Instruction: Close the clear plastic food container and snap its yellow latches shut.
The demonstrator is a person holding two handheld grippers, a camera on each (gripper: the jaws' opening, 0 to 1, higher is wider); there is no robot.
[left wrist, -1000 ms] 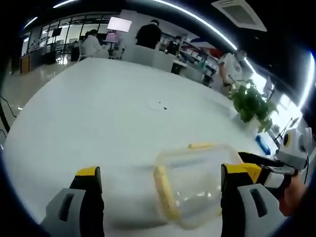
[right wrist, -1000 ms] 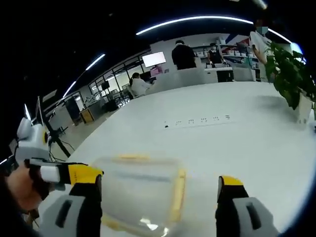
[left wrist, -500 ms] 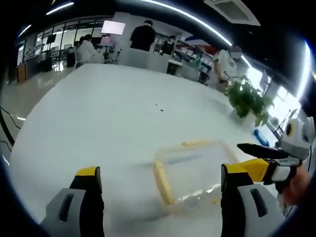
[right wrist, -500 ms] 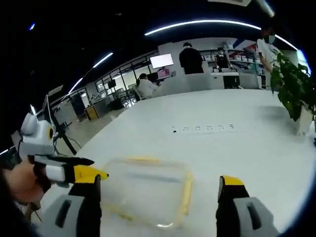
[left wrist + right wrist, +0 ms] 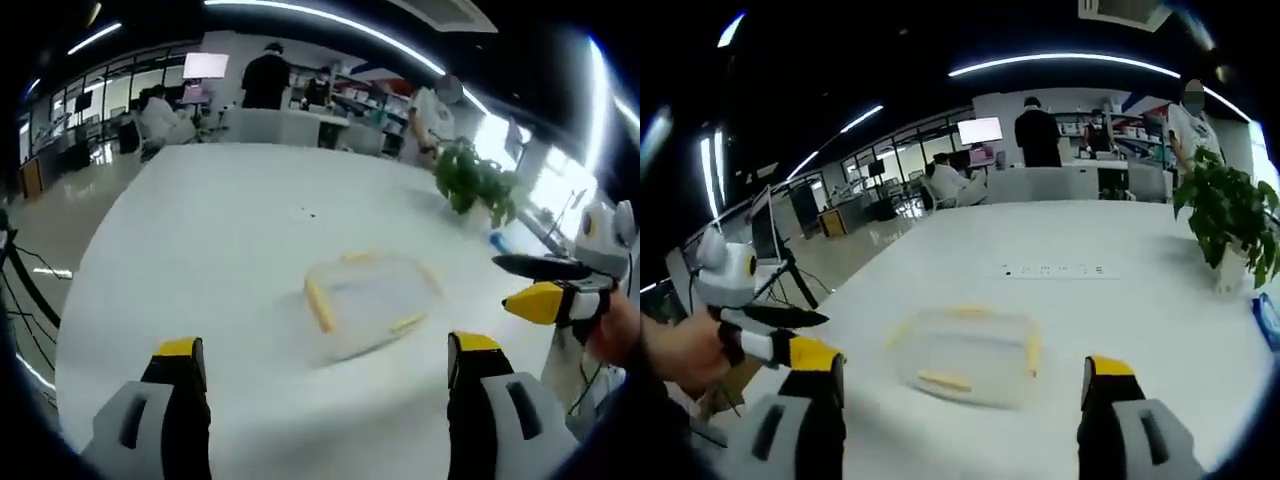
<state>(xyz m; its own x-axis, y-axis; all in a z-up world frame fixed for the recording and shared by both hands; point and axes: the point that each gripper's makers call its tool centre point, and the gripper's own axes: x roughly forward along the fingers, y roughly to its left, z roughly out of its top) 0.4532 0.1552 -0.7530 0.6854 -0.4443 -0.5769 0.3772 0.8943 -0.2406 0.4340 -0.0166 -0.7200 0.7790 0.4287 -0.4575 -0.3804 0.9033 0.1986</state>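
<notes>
Where people stand (far end), a white table (image 5: 200,250) spreads.

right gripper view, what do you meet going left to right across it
hand holding the left tongs → clear container with yellow latches on the white table → potted plant → blue object at the edge

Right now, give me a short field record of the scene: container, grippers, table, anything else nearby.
container: clear food container with yellow latches, lid on, resting on the table
table: white table
left gripper: open, short of the container
right gripper: open, short of the container
nearby: potted plant at the table's far side
</notes>
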